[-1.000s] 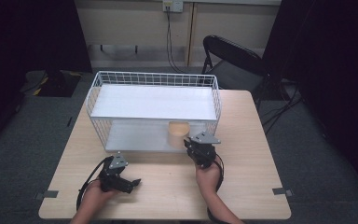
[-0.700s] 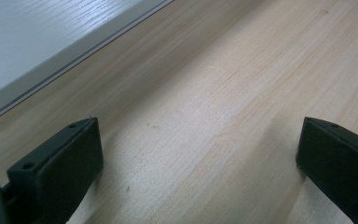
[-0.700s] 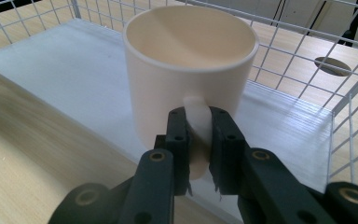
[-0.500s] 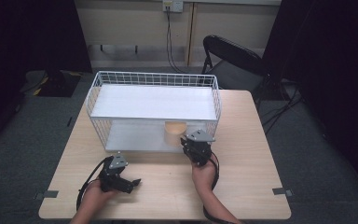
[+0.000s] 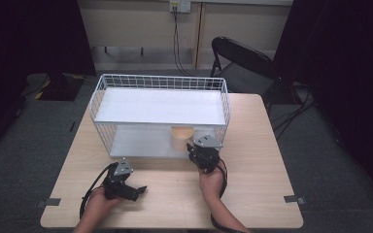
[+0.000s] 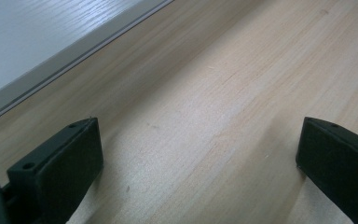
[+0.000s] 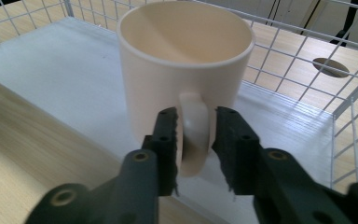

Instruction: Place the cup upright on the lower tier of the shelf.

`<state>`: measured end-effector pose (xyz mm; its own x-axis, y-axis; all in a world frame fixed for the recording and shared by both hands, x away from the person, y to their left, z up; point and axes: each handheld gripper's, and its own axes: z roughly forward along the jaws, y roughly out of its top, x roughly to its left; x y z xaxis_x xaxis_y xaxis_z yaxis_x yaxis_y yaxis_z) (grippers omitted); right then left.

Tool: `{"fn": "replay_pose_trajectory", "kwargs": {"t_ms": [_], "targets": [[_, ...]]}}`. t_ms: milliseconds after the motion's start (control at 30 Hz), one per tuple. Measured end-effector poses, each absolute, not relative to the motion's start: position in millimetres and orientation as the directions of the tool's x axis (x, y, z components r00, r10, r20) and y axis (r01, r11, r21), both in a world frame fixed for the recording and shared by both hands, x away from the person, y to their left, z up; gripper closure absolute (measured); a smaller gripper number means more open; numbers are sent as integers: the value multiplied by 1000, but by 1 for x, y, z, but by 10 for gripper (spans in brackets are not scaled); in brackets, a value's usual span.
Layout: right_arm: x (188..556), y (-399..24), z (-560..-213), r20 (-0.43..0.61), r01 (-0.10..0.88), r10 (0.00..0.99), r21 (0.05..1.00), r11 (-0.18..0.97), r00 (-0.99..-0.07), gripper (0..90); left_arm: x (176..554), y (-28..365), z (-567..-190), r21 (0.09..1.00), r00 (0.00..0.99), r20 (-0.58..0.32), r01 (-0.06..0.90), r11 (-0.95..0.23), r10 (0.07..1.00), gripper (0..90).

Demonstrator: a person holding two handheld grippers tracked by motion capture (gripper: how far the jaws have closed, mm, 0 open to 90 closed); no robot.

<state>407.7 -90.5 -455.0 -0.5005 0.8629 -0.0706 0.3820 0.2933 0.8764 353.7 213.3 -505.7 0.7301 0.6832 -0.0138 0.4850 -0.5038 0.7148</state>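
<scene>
One cream mug, upright, glossy (handle between right gripper jaws, just opening, slight gaps).

The high view looks forward and down from above the person's side, taking in the whole worktop and the wire rack. The left gripper view skims low and close over bare worktop. The right gripper view faces the mug at close range; the high view shares that mug.
</scene>
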Motion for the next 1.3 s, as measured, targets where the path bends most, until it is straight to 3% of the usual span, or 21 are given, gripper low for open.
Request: {"fn": "replay_pose_trajectory", "kwargs": {"t_ms": [200,567,733,1033,1300], "targets": [[405,-94,-451,-56,386,858,877,287,-510,510,354,213,-506,715,729,-14,485,-503,684,0],[398,-97,-450,-17,398,838,875,277,-546,382,354,213,-506,715,729,-14,486,-503,684,0],[398,-97,-451,23,429,824,862,271,-566,241,354,213,-506,715,730,-13,485,-504,684,0],[392,-102,-452,33,425,804,861,279,-594,148,354,213,-506,715,730,-12,485,-504,684,0],[384,-108,-450,34,419,781,858,298,-624,133,354,213,-506,715,729,-13,485,-504,684,0]]}}
